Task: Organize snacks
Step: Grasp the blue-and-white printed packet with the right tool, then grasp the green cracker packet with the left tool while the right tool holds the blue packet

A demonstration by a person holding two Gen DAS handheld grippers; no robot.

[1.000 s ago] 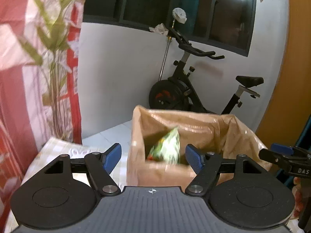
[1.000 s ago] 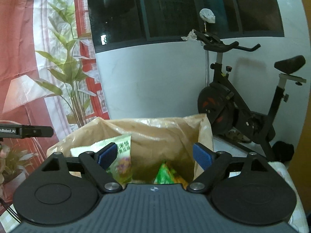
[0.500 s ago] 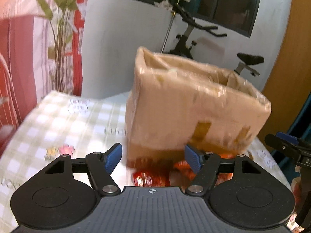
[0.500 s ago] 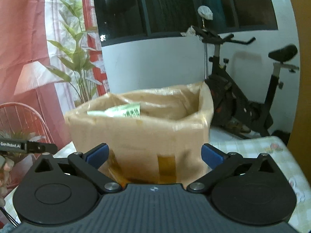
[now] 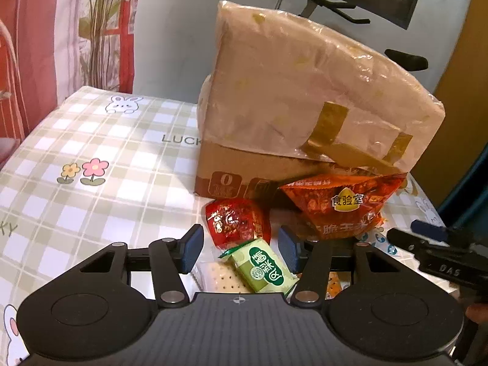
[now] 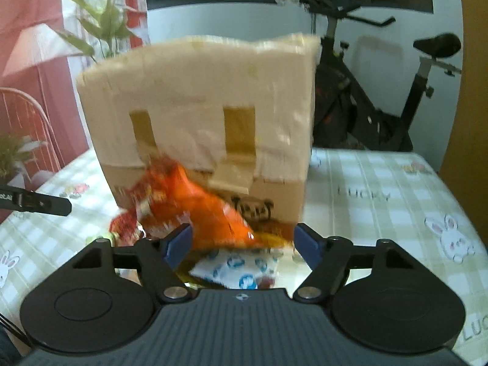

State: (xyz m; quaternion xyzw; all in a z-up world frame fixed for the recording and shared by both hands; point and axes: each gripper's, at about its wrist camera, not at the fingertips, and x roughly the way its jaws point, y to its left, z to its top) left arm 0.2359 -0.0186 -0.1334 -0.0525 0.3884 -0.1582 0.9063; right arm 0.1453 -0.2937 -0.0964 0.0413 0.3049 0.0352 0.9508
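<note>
A cardboard box point(image 5: 305, 103) lined with clear plastic stands on the checked tablecloth point(image 5: 91, 167); it also shows in the right wrist view point(image 6: 207, 122). Snack packets lie in front of it: an orange bag point(image 5: 341, 207), a small red packet point(image 5: 238, 222), a green packet point(image 5: 265, 271) and a white cracker packet point(image 5: 218, 277). My left gripper point(image 5: 239, 250) is open above the green and white packets. My right gripper point(image 6: 242, 241) is open over the orange bag point(image 6: 195, 207) and a white-and-blue packet point(image 6: 241, 270). The right gripper also shows at the left view's right edge point(image 5: 439, 253).
An exercise bike point(image 6: 381, 97) stands behind the table against the white wall. A plant-print curtain point(image 5: 61, 30) hangs at the left. A pink wire chair point(image 6: 27, 128) and a plant are at the table's left side. A wooden door point(image 5: 457, 61) is at the right.
Both grippers have dropped from above the box opening to table level in front of it. The loose snack packets have come into view between the fingers. Both stay open.
</note>
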